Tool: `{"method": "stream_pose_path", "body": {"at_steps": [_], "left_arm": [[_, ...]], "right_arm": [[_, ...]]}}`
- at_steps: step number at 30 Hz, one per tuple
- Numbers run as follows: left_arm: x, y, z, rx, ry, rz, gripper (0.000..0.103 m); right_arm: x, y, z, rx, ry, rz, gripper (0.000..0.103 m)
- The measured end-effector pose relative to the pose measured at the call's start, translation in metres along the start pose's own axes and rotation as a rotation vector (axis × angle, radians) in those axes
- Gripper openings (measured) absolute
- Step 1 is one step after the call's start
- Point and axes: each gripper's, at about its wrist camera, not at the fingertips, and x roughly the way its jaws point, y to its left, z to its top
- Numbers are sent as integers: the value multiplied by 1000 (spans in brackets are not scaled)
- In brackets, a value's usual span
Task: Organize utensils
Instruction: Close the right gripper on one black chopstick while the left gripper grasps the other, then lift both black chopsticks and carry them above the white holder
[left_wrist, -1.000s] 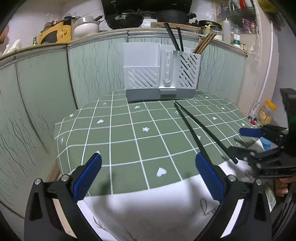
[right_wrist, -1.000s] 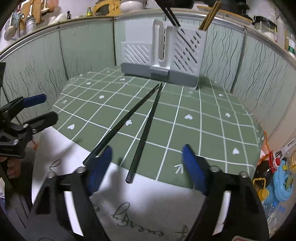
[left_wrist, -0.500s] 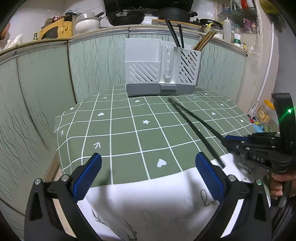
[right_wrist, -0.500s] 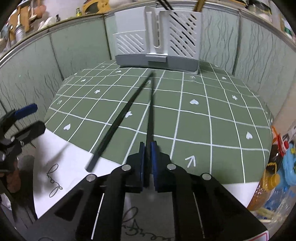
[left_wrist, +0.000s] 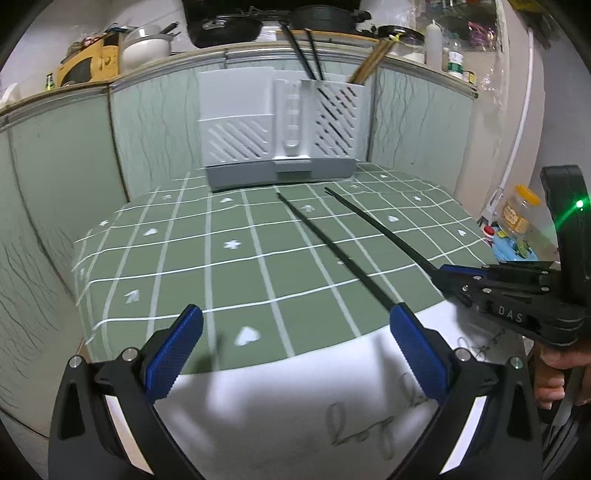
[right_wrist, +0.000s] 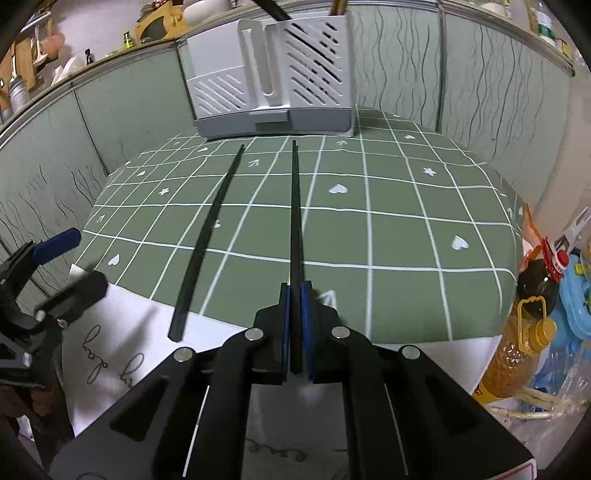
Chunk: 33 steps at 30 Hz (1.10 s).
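Two black chopsticks lie on the green checked tablecloth (left_wrist: 184, 266). My right gripper (right_wrist: 294, 295) is shut on the near end of one chopstick (right_wrist: 295, 206), which points straight at the white utensil holder (right_wrist: 273, 74). The other chopstick (right_wrist: 208, 236) lies loose to its left. In the left wrist view my left gripper (left_wrist: 295, 314) is open and holds nothing. The loose chopstick (left_wrist: 325, 243) ends just by its right finger (left_wrist: 413, 343). The right gripper (left_wrist: 448, 275) comes in from the right with the held chopstick (left_wrist: 380, 225). The holder (left_wrist: 277, 129) has black chopsticks (left_wrist: 306, 51) and wooden ones (left_wrist: 369, 62) in its right compartment.
The holder stands at the table's far edge against a green panelled wall. A white strip of cloth (left_wrist: 295, 406) covers the near edge. An oil bottle (right_wrist: 524, 347) and a jar (left_wrist: 517, 212) stand off the table's right side. Pans (left_wrist: 225, 29) sit on the counter behind.
The right gripper went from open to shut on one chopstick's near end, and that chopstick's far tip has swung away from the other. The left gripper moved forward toward the loose chopstick.
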Motion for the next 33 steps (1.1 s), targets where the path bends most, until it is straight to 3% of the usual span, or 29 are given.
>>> {"method": "stream_pose_path", "body": {"at_steps": [6, 12, 14, 18, 21, 22, 25, 33], "left_arm": [[20, -23, 7, 21, 29, -14, 97], [41, -43, 13, 33, 66, -9, 76], [47, -44, 13, 21, 83, -9, 54], [48, -42, 10, -17, 77, -19, 44], [47, -40, 10, -32, 75, -35, 25], [48, -40, 10, -33, 79, -20, 11], [48, -34, 10, -55, 83, -15, 6], [39, -18, 11, -78, 91, -18, 6]], "right_arm": [[-7, -10, -4, 6, -6, -11, 6], [-9, -18, -4, 28, -10, -1, 6], [-10, -19, -4, 29, -11, 3, 6], [-11, -20, -5, 34, -12, 10, 6], [-11, -20, -4, 38, -11, 13, 6], [-11, -20, -4, 37, -11, 14, 6], [-11, -18, -5, 33, -9, 17, 6], [-13, -17, -6, 27, -13, 9, 6]]}}
